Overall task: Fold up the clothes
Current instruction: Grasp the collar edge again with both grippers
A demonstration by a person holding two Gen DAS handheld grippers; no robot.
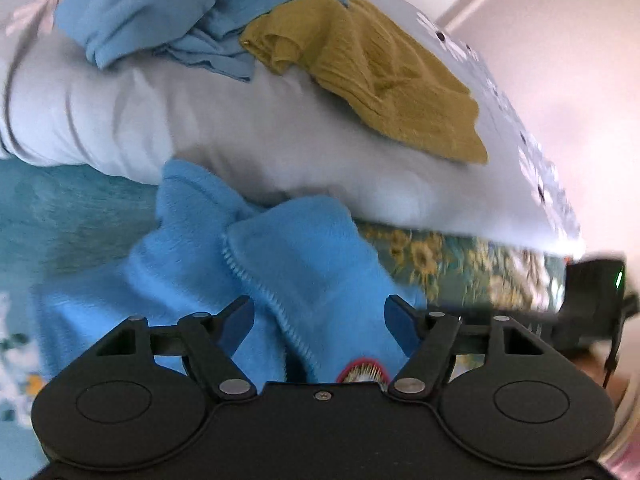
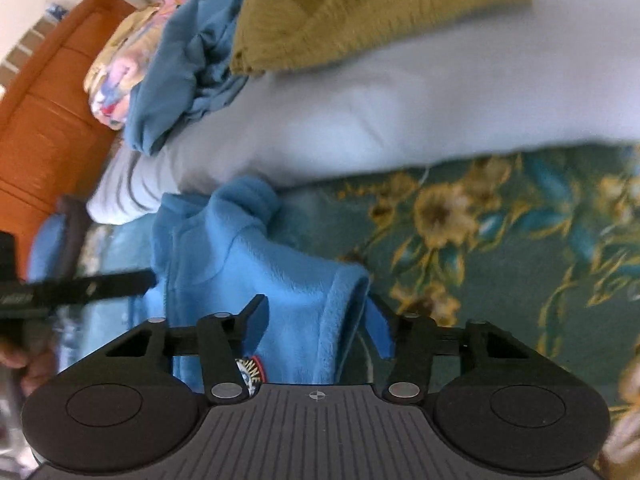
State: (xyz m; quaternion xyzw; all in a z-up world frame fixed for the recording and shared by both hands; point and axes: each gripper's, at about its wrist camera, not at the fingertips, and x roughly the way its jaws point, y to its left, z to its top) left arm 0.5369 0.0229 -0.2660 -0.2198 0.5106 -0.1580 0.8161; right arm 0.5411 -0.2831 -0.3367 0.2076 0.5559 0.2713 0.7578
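A bright blue fleece (image 1: 304,256) with a stitched hem and a round patch (image 1: 362,372) lies bunched on the bed, in front of a pale duvet. My left gripper (image 1: 320,320) has its jaws wide around a thick fold of it, and the cloth fills the gap between the pads. In the right wrist view the same blue fleece (image 2: 256,264) rises in a fold between the fingers of my right gripper (image 2: 318,326), its hem against the right pad (image 2: 380,336). Each gripper shows at the edge of the other's view.
A mustard knit top (image 1: 380,80) and a crumpled teal garment (image 1: 180,12) lie on the pale duvet (image 1: 240,128). A green floral bedspread (image 2: 500,240) covers the bed to the right. An orange wooden headboard (image 2: 52,92) and a flowery pillow (image 2: 116,72) stand at the left.
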